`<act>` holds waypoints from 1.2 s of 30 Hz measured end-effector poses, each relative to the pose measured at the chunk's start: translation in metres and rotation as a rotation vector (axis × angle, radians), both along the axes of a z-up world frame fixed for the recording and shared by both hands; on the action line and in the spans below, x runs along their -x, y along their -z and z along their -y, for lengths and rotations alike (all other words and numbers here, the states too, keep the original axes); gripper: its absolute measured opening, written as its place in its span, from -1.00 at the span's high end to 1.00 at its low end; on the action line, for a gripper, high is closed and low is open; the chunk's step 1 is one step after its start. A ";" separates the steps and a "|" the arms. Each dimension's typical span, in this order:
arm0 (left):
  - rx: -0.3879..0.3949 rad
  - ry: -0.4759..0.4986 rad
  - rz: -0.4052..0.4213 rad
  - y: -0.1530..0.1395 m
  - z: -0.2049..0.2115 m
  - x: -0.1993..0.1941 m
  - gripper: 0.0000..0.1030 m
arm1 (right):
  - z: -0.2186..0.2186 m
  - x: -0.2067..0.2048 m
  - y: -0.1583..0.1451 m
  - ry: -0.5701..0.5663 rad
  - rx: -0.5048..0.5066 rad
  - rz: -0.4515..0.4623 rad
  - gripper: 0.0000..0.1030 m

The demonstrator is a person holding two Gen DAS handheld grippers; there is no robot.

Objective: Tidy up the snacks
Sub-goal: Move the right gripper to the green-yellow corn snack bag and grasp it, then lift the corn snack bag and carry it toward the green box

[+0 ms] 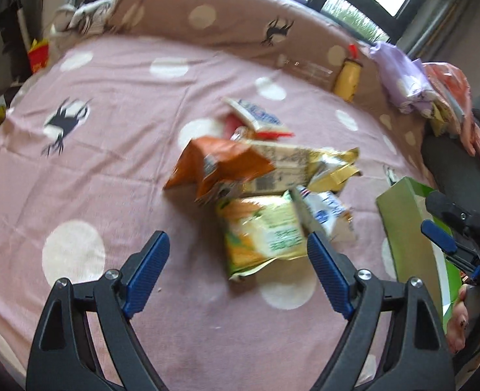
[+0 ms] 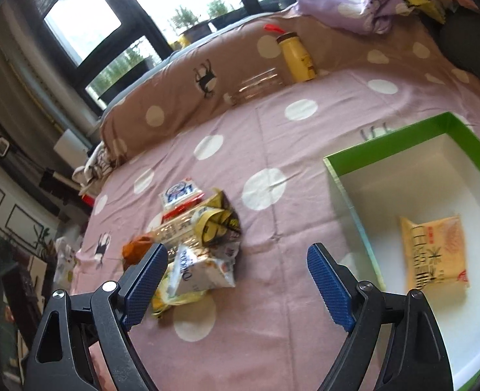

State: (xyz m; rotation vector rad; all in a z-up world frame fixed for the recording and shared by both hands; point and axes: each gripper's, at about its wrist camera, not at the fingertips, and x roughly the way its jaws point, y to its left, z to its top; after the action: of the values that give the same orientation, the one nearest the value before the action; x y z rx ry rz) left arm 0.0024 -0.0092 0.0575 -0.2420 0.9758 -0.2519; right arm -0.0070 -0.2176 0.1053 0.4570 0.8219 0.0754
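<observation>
- The left hand-held gripper point(image 1: 238, 273) is held low over the near part of the bed point(image 1: 116, 104), its jaws spread wide and nothing gripped; it is aimed at the snack pile, seemingly so that a packet can be taken.
- The right hand-held gripper point(image 2: 236, 285) is likewise wide open and empty, poised over the sheet between the pile on its left and the box on its right.
- Nearest in the pile lies a yellow-green packet point(image 1: 262, 234), flat on the sheet just beyond the left gripper's tips; it is judged the easiest to take, being at the edge and uncovered.
- A white-blue packet point(image 1: 324, 211) rests against its right side, touching it.
- Behind these an orange bag point(image 1: 217, 166) and a gold bag point(image 1: 334, 166) are heaped over a long pale packet point(image 1: 282, 163), so they would shift if that one were pulled first.
- Farthest in the pile a small white box point(image 1: 259, 117) lies tilted on something red.
- To the right a green box point(image 2: 403, 140) sits open with its white inside upward, kept close to the pile so that carries stay short; one yellow packet point(image 2: 435, 254) already lies flat inside, so sorting is judged barely begun.
- At the far side, against the brown duvet point(image 1: 207, 16), a yellow bottle point(image 2: 297, 57) and a clear jar point(image 2: 259, 84) lie well apart from the pile.
</observation>
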 end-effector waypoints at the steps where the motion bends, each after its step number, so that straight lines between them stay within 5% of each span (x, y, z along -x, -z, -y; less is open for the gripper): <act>1: -0.007 -0.005 -0.018 0.003 -0.002 -0.002 -0.68 | -0.008 -0.003 0.004 -0.022 -0.003 -0.015 -0.70; 6: 0.029 -0.012 -0.056 0.011 -0.010 -0.005 -0.68 | -0.045 -0.016 0.018 -0.149 -0.073 -0.054 -0.70; 12: 0.004 0.002 -0.103 0.021 -0.009 -0.008 -0.61 | -0.074 -0.025 0.028 -0.263 -0.177 -0.090 -0.08; 17: 0.021 0.008 -0.141 0.030 -0.010 -0.009 -0.38 | -0.087 -0.037 0.044 -0.281 -0.185 -0.168 -0.07; 23: 0.041 0.016 -0.139 0.033 -0.004 -0.010 -0.24 | -0.090 -0.047 0.059 -0.160 -0.034 -0.214 -0.07; 30: 0.074 0.035 -0.125 0.035 0.004 -0.015 -0.04 | -0.092 -0.062 0.073 -0.210 -0.076 -0.232 -0.08; 33: 0.095 0.067 -0.124 0.037 0.010 -0.015 0.29 | -0.095 -0.066 0.081 -0.213 -0.085 -0.243 -0.08; 36: 0.078 0.097 -0.116 0.036 0.018 -0.014 0.30 | -0.098 -0.063 0.080 -0.221 -0.058 -0.219 -0.08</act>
State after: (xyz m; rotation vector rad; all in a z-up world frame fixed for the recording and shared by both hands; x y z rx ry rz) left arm 0.0163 -0.0277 0.0210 -0.2832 1.0955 -0.3682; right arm 0.0555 -0.1199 0.0257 0.4326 1.0867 0.2580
